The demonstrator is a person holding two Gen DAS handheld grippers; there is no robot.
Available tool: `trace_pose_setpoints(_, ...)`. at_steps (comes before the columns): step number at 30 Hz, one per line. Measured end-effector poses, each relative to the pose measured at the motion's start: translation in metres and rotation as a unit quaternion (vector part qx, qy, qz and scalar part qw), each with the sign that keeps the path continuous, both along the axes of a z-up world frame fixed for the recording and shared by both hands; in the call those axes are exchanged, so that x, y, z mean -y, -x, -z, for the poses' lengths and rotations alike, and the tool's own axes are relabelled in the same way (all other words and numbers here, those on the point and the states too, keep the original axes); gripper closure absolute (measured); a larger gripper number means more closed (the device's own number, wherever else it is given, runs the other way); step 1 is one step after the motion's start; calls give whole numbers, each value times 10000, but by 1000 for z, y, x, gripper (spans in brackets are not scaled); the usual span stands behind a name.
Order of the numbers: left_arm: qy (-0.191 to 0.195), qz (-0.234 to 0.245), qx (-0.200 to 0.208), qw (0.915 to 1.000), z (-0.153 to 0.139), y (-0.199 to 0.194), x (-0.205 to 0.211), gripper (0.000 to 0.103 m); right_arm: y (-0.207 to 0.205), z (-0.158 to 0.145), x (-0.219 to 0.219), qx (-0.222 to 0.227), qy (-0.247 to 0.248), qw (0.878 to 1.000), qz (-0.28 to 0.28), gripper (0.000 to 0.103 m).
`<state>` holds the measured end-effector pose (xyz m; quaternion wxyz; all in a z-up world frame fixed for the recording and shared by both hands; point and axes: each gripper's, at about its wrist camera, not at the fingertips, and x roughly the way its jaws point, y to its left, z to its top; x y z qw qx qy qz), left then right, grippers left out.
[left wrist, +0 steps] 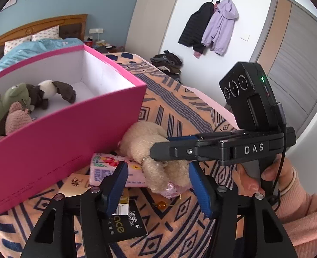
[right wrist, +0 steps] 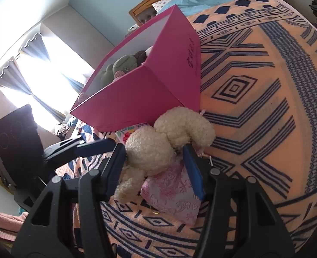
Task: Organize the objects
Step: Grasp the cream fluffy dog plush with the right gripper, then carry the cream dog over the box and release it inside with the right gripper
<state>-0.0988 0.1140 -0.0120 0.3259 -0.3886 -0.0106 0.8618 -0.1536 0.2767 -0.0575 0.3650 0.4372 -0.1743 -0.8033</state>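
Item: cream plush toy, lying on patterned blanket beside pink box; right gripper straddles it, jaws apart, left gripper likewise open; close squarely on the body, clear of pink pouch.

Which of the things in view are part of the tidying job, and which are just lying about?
Job:
- cream plush, between the right gripper fingers
- pink box
- toys in the box
- tissue packs
- pink pouch
- left gripper

Lying about:
- coats
- bed
- clothes pile
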Motion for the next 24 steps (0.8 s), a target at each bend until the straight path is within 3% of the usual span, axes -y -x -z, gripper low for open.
trace_pose_setpoints(3,-10,43,75,10000,3,2,-2,46,1,1,0,-1,114,9999,-52,62)
trace_pose_setpoints(8,-222,199,231,9993,4,4,-2,58,-6,-1,-1,-125,112,9999,-25,64)
trace_pose_setpoints(15,-488,311,230,9981,-5,-1,2,59,-20,-15,-3,-463,150,9988,-91,65)
trace_pose_setpoints(24,-594,352,-263,9973,-37,-16,8,59,-39,-52,0,-1122,1,9936,-129,65)
